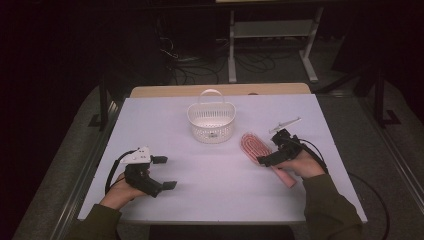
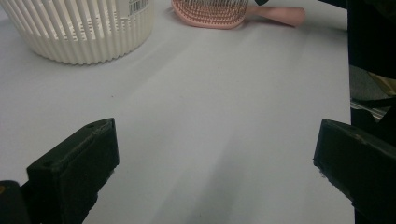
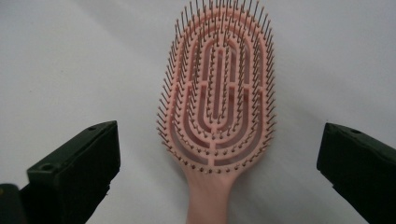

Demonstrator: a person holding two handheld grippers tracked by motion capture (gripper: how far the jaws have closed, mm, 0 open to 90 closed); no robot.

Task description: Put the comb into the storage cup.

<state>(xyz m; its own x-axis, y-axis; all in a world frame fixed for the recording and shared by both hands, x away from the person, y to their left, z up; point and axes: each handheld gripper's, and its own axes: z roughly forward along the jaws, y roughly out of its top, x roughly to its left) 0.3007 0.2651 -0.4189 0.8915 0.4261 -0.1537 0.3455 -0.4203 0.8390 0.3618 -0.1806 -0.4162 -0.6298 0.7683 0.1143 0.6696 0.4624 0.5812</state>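
A pink vented hairbrush (image 1: 254, 146) lies bristles up on the white table (image 1: 215, 175), right of centre, its handle pointing toward the person. My right gripper (image 1: 274, 147) hovers open just above it. In the right gripper view the brush head (image 3: 217, 102) lies between the wide-apart jaws of the right gripper (image 3: 219, 144), touching neither. My left gripper (image 1: 165, 172) is open at the front left with nothing in it. In the left gripper view the left gripper (image 2: 215, 163) frames bare table, with the hairbrush (image 2: 215, 11) far ahead.
A white slotted basket (image 1: 210, 122) with a handle stands at the middle back, and its wall (image 2: 84, 28) fills the top left of the left gripper view. A thin white syringe-like object (image 1: 285, 123) lies behind the right gripper. The floor beyond is dark, with cables.
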